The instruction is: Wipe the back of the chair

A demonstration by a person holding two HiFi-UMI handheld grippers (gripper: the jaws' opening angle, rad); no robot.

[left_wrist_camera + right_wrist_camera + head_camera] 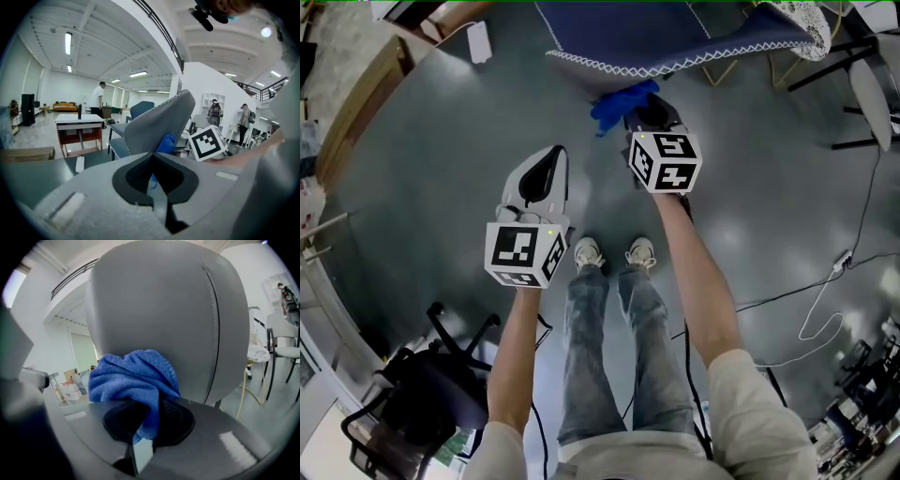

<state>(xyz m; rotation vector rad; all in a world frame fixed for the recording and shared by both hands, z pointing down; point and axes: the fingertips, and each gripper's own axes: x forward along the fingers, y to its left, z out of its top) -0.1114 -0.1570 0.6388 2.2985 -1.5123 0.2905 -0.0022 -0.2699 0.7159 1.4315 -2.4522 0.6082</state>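
Right gripper (147,404) pinches the bunched cloth (131,373) up by the chair back (187,310) for wiping; left gripper (153,159) hangs aside, closed, empty.

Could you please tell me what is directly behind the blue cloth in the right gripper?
The grey chair back rises right behind the blue cloth, which the right gripper clamps. The patch of it under the bunched cloth is covered, so contact cannot be confirmed.

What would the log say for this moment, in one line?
right gripper: shut on blue cloth | cloth: at chair back | left gripper: shut, empty, off the chair
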